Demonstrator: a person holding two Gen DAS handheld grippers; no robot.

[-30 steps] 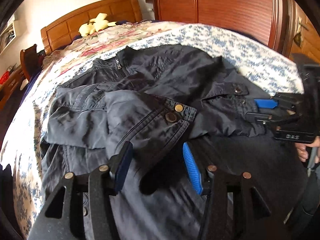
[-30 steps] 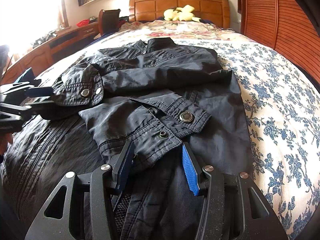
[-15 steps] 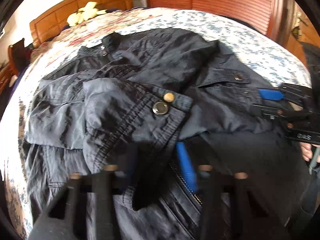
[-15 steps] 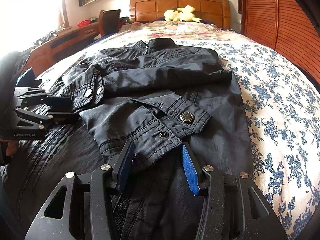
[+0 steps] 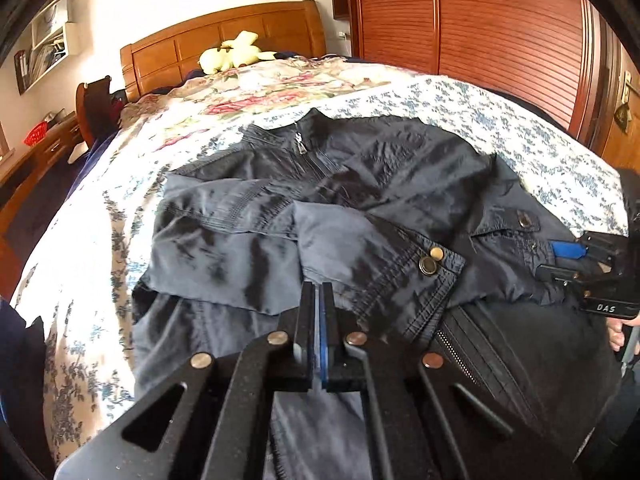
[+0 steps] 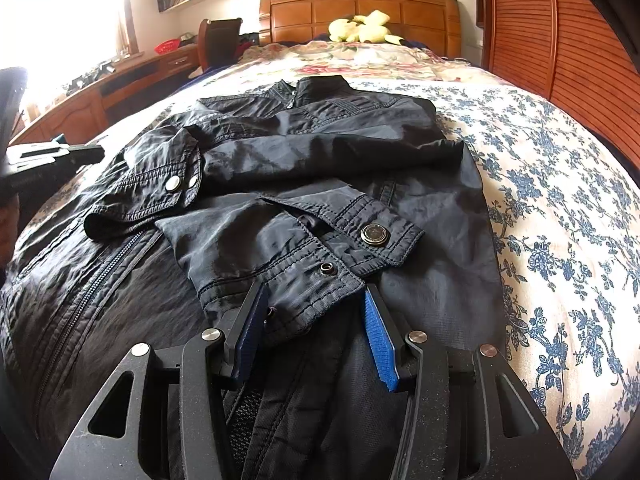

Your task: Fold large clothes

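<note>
Surface: blue-floral quilted bed cover (image 6: 560, 208).
Garment: dark navy zip-up jacket (image 6: 320, 152) lies flat on it, both sleeves folded across the chest.
Left gripper (image 5: 317, 300): pads pressed together, nothing held.
Right gripper (image 6: 314, 312): spread wide, straddling a snap-button cuff (image 6: 340, 256).

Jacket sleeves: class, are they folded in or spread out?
Folded in. Both cuffs lie crossed over the chest of the jacket on the bed.

A: Where is the left gripper (image 5: 318, 312)?
B: Bottom centre of its own view, fingers pressed flat together, nothing visibly between them.
A: And the right gripper (image 6: 312, 324)?
B: Bottom centre of its view, blue pads (image 6: 378, 344) spread wide; it also shows at the left view's right edge.
</note>
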